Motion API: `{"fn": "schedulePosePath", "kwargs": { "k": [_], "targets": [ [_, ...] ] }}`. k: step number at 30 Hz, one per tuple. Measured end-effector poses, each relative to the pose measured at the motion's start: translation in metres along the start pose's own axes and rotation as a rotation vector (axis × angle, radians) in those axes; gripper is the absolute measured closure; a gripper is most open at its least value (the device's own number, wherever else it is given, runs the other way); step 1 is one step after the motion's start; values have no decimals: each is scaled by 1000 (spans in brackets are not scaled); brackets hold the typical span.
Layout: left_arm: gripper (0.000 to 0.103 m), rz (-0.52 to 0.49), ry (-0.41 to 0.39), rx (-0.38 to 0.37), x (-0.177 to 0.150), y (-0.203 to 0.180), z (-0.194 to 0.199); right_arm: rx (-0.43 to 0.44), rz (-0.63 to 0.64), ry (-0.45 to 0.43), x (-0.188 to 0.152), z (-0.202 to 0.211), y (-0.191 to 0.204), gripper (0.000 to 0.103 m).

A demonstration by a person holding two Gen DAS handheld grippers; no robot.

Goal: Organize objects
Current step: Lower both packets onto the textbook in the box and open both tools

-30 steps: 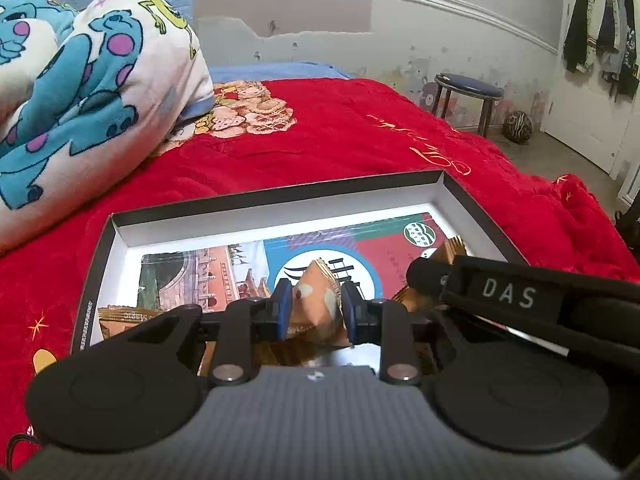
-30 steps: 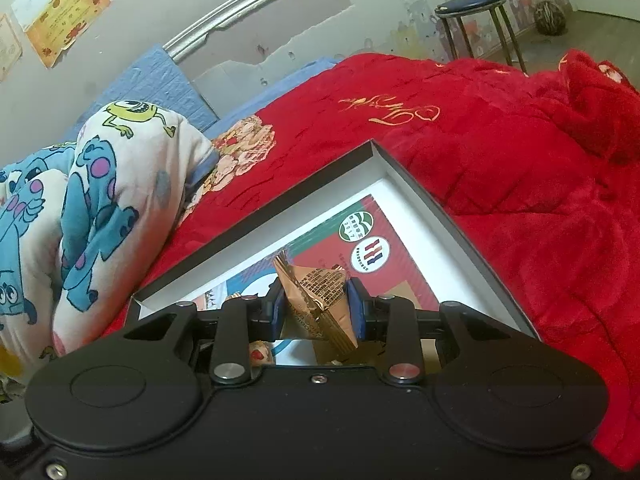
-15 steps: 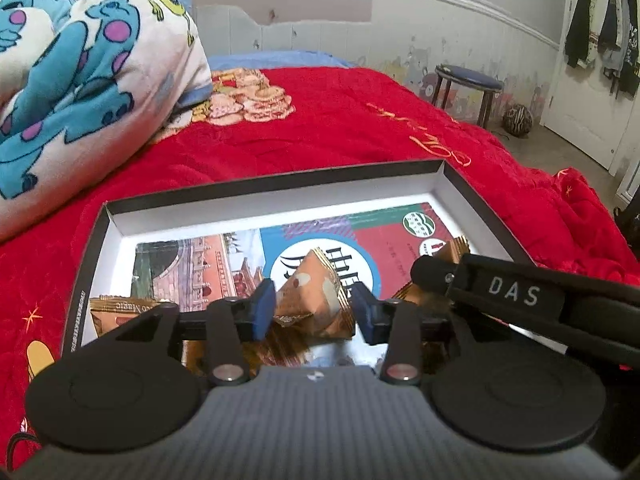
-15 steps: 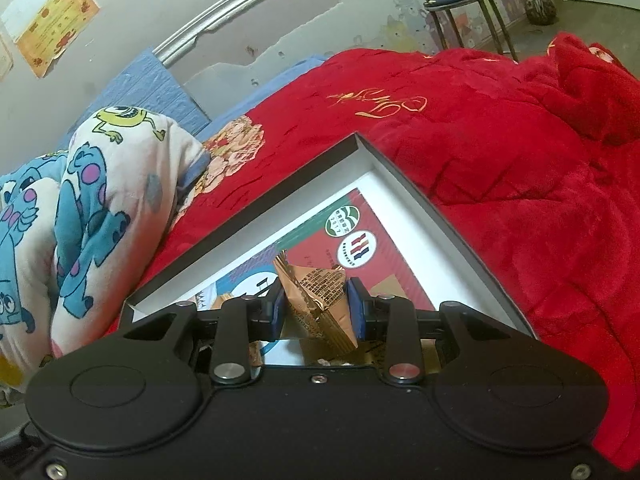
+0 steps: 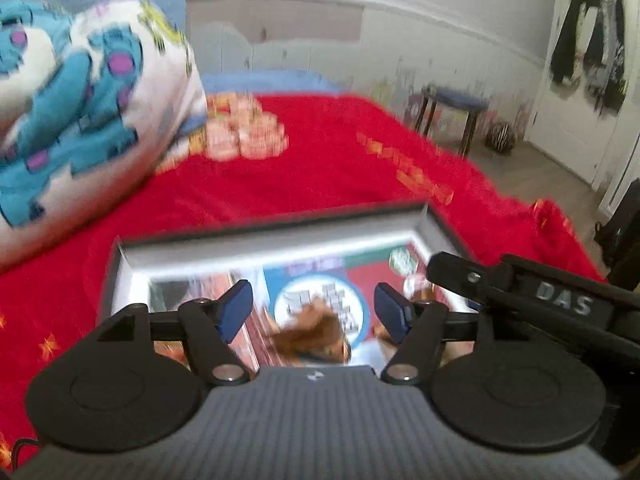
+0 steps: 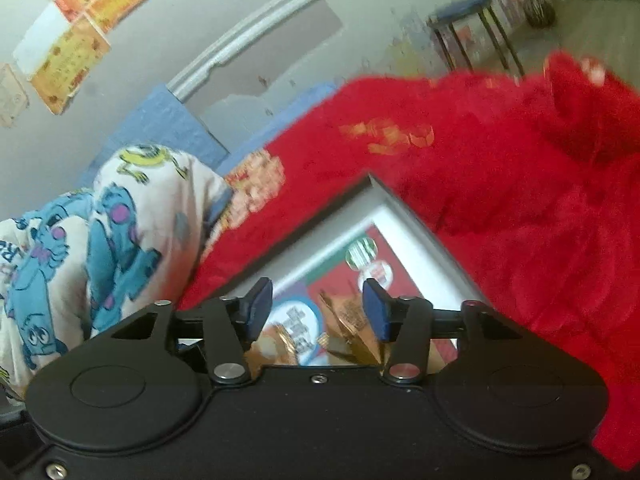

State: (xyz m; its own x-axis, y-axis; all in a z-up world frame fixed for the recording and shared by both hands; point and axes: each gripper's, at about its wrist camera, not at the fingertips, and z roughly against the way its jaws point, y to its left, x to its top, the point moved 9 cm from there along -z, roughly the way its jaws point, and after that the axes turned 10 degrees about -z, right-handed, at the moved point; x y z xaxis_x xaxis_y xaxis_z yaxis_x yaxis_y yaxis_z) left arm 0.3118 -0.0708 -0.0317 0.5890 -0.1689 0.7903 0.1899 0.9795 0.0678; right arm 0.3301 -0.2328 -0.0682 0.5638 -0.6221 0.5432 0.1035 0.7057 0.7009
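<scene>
Packets: crinkled brown foil snack packets (image 5: 316, 336) are lying inside the shallow black-rimmed white box (image 5: 264, 246) on the red plush bed cover (image 5: 320, 176).
Left hand-held gripper (image 5: 316, 312): jaws are opening, pads clear of packet.
Right hand-held gripper (image 6: 318, 310): jaws are opening around a gold-brown packet (image 6: 352, 324).

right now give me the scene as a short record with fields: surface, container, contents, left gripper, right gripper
surface: red plush blanket on a bed
container: shallow black-rimmed box with white inner walls, lying on the blanket
contents: colourful printed card on the box floor, golden-brown foil packets on top of it
left gripper: jaws opening, a blurred packet below the gap, pads clear of it
right gripper: jaws opening, a packet between them, no pad pressing on it
nearby: cartoon-print quilt beside the box
</scene>
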Motion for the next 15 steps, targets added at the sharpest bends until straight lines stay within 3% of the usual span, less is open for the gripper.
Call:
{"fn": "schedulePosePath", "kwargs": {
  "k": [5,9,15],
  "targets": [
    [16,-16,-109,-9,31,10,46,17,42,-96,15,53,38,40],
    [6,-45,-192,5,46,12,90,-36,87,-167,22,101,63,32],
    [1,-95,-237,13,27,5,141,-83,89,-255,7,166,75,25]
  ]
}}
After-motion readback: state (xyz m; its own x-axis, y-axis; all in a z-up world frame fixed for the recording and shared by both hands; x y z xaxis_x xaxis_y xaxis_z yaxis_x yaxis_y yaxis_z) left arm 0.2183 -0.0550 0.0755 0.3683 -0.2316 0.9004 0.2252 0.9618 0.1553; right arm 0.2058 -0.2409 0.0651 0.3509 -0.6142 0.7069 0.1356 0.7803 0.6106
